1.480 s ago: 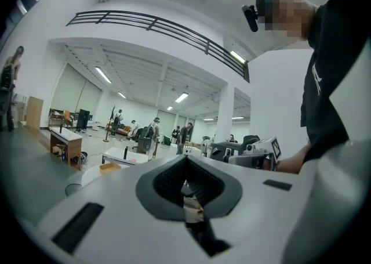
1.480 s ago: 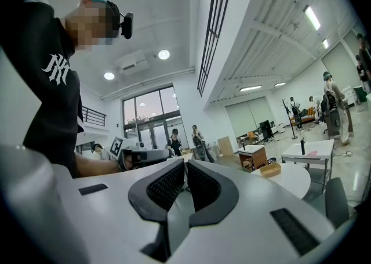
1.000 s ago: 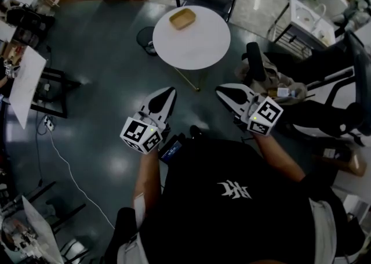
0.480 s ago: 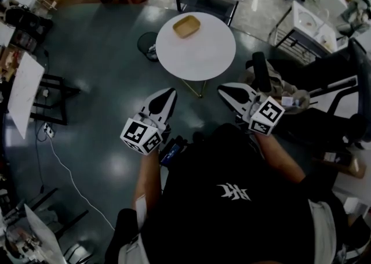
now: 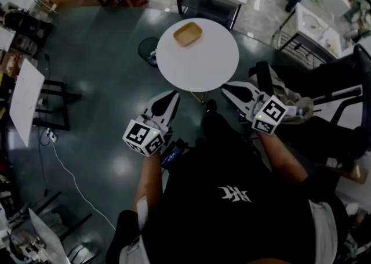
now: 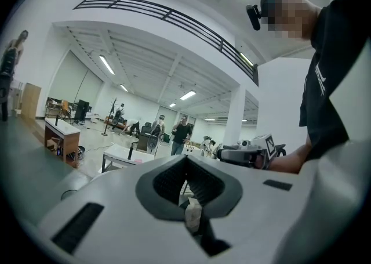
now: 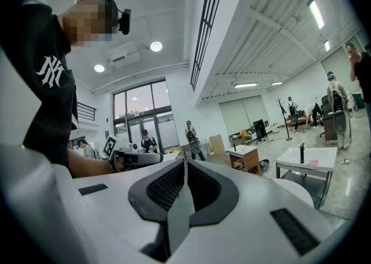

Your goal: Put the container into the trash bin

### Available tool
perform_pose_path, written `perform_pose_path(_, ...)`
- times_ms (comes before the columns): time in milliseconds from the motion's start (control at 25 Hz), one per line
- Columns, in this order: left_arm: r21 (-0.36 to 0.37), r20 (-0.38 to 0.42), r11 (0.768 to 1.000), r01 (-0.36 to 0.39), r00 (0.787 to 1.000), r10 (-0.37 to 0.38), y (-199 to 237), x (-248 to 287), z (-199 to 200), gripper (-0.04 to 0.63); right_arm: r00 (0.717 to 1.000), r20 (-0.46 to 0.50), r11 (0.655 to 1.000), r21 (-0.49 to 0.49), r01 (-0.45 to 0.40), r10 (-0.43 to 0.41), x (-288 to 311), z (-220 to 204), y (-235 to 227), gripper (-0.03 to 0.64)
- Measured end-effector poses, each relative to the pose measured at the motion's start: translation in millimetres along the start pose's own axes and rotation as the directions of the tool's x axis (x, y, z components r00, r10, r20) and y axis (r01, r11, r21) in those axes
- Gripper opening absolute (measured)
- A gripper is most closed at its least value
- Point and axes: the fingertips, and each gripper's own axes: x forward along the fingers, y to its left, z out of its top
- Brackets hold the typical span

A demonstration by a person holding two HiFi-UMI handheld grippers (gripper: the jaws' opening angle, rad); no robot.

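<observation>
A round white table (image 5: 200,65) stands ahead of the left gripper (image 5: 171,94) and right gripper (image 5: 226,88) (jaws of both pressed together). On it sits a shallow tan container (image 5: 188,34), contents indiscernible, with a dark round bin (image 5: 148,51) just beside the table.

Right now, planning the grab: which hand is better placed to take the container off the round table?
Left, slightly. The tan container sits left of centre on the round table, more in line with the left tongs than the right tongs. Both are shut and short of the table.
</observation>
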Motion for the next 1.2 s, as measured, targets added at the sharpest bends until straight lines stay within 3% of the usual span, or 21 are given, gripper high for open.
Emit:
perform_pose_path(360, -0.014, -0.048, 1.0, -0.024, 0.999, 0.024, 57, 62, 1, 0.003, 0.999, -0.029, 1.0, 0.014, -0.025, 0.026, 44, 7, -79, 0.043)
perform_pose_path(680, -0.052, -0.085, 0.992, -0.114, 0.99, 0.11, 120, 113, 8, 0.003, 0.997, -0.069, 0.999, 0.035, -0.015, 0.018, 81, 13, -160, 0.043)
perform_pose_path(960, -0.094, -0.142, 0.975, -0.204, 0.972, 0.189, 180, 154, 0, 0.005, 0.99, -0.138, 0.998, 0.063, -0.006, 0.015, 115, 6, -239, 0.044)
perform_pose_path(1200, -0.142, -0.229, 0.953, -0.268, 0.946, 0.232, 222, 182, -34, 0.005, 0.976, -0.218, 0.995, 0.1, 0.003, 0.018, 148, -22, -293, 0.044)
